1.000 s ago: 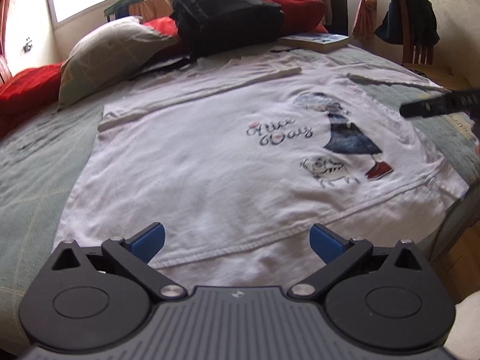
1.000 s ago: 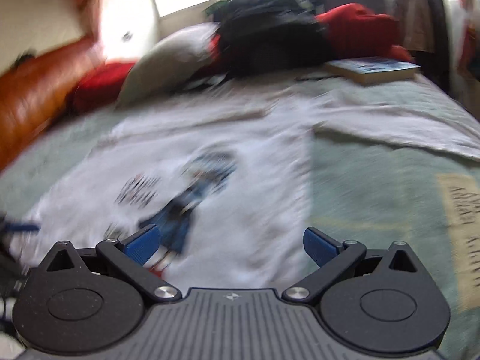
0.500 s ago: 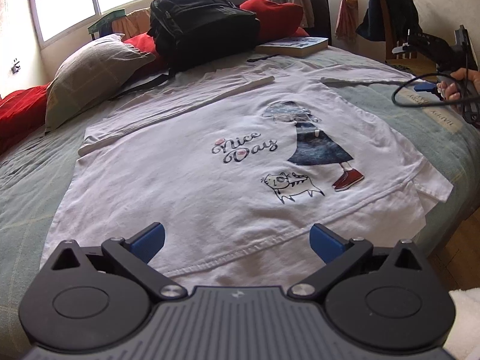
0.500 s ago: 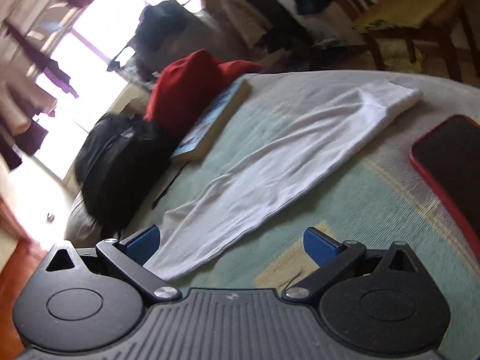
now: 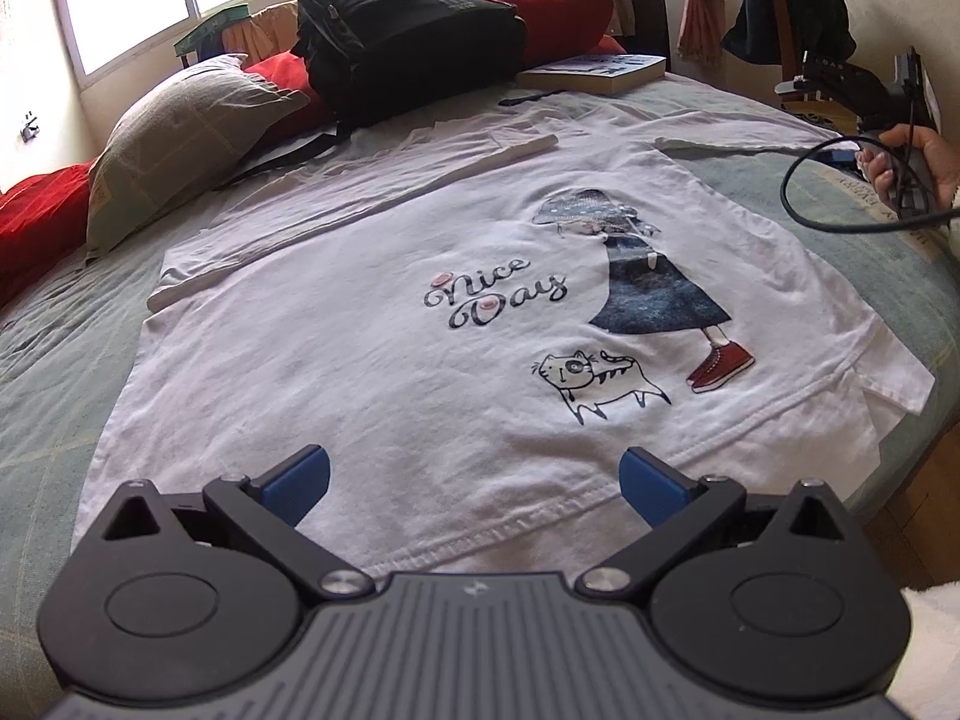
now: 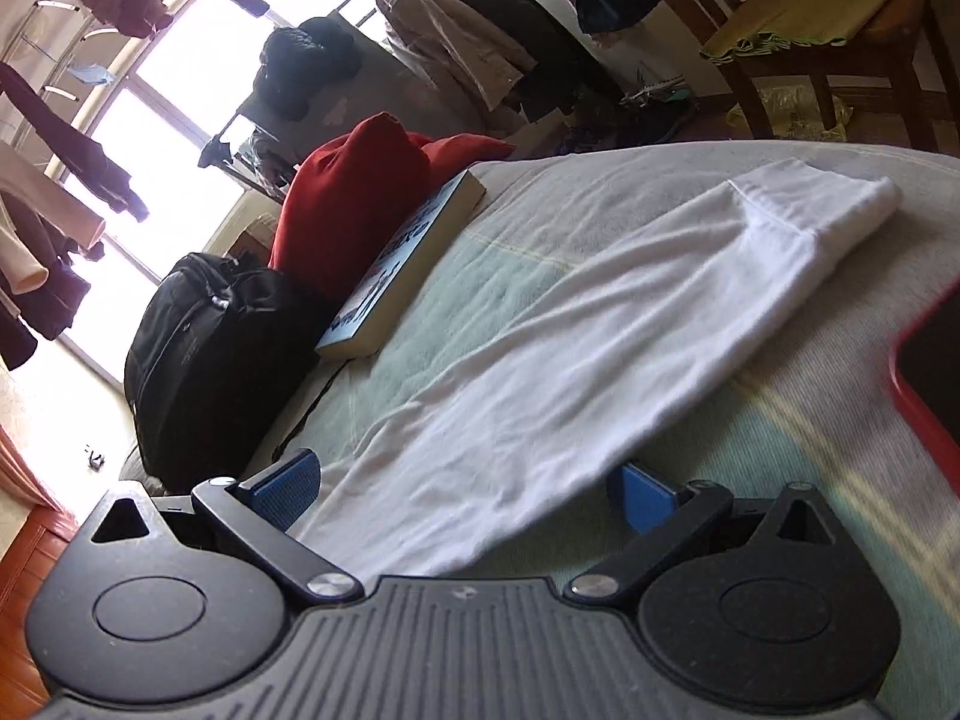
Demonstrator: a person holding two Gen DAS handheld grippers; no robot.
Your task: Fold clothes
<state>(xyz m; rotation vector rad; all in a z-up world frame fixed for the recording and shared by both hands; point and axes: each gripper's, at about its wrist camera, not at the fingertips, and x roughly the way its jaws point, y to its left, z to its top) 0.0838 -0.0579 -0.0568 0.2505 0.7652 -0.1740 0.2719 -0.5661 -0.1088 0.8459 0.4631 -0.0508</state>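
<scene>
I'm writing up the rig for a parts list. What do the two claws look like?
Both the left claw and right claw match: blue finger pads on black linkage arms with silver pivot screws, round black housings either side, and a ribbed grey body bearing a small logo. A black cable loops beside the person's hand.

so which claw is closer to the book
Right. The right claw sits low over the shirt's sleeve, with the book just beyond. The left claw is at the shirt's hem, the book across the bed.
</scene>
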